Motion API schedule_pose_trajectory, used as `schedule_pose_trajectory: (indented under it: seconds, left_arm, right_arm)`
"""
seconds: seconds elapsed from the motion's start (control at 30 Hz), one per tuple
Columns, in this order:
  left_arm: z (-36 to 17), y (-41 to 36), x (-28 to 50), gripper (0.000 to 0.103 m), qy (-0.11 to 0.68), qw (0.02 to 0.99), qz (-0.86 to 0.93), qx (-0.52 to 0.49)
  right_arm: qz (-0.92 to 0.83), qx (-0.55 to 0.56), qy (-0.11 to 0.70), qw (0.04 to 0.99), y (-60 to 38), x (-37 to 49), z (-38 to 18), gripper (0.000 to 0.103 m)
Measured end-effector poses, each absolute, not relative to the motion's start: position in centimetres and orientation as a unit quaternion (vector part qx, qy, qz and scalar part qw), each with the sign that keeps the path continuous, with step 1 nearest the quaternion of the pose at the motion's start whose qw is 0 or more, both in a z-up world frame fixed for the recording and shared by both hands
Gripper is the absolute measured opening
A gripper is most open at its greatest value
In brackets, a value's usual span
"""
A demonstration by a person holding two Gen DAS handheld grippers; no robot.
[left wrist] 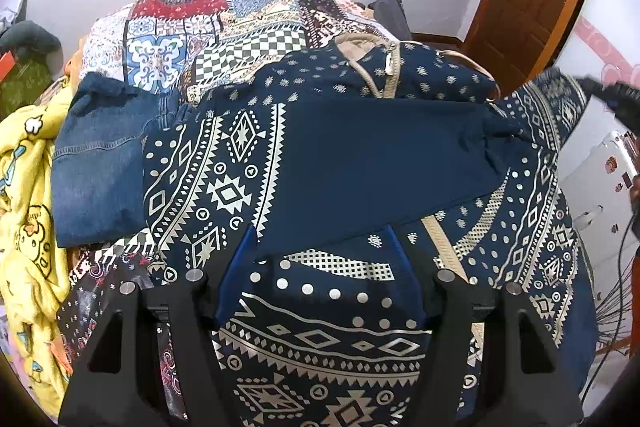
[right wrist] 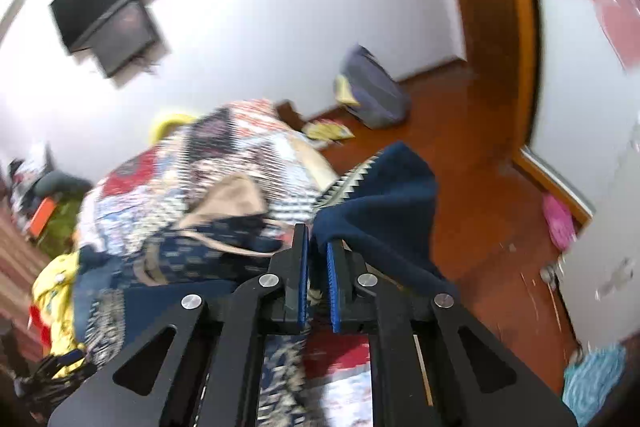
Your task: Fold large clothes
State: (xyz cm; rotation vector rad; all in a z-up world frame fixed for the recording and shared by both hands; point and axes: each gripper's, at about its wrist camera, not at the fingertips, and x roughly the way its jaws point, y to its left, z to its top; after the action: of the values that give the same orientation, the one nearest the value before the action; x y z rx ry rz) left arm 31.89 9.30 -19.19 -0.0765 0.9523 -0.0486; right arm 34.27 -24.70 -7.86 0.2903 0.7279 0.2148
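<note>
A large navy garment with white geometric print and a tan hood lies spread on the patchwork bed. One plain navy part is folded across its middle. My left gripper is wide open, low over the near part of the garment, with fabric lying between its blue-padded fingers. My right gripper is shut on a navy edge of the same garment and holds it lifted off the bed's right side. The right gripper also shows at the far right of the left wrist view.
Folded blue jeans lie left of the garment. A yellow duck blanket lies at the left edge. The patchwork bedspread runs behind. A bag sits on the wooden floor by the wall, near a door frame.
</note>
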Motion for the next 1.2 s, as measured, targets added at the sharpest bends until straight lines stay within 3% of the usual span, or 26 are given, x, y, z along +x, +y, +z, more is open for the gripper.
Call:
schedule_pose_trajectory:
  seconds: [0.27, 0.63, 0.8, 1.0, 1.17, 1.2]
  left_arm:
    - [-18.3, 9.8, 30.9, 0.065, 0.45, 0.892, -0.028, -0.044]
    - [-19.3, 11.5, 29.7, 0.065, 0.463, 0.884, -0.021, -0.055]
    - [-20.4, 11.4, 29.7, 0.065, 0.473, 0.879, -0.021, -0.064]
    - [-20.5, 10.7, 30.2, 0.065, 0.471, 0.88, -0.025, -0.062]
    - [-20.8, 9.8, 30.6, 0.065, 0.475, 0.878, -0.031, -0.06]
    - [-20.9, 9.6, 30.7, 0.065, 0.476, 0.877, -0.032, -0.061]
  right_arm:
    - [0.195, 0.076, 0.35, 0.913, -16.3, 32.6, -7.0, 0.008]
    - [0.227, 0.012, 0.486, 0.844, -9.7, 33.0, -16.5, 0.008]
    - [0.233, -0.01, 0.542, 0.808, -9.8, 31.9, -17.9, 0.011]
    - [0.237, -0.006, 0.547, 0.803, -13.4, 30.4, -16.5, 0.029]
    - [0.159, 0.039, 0.503, 0.849, -19.9, 30.9, -14.2, 0.061]
    - [0.147, 0.054, 0.5, 0.851, -20.8, 31.1, -14.0, 0.063]
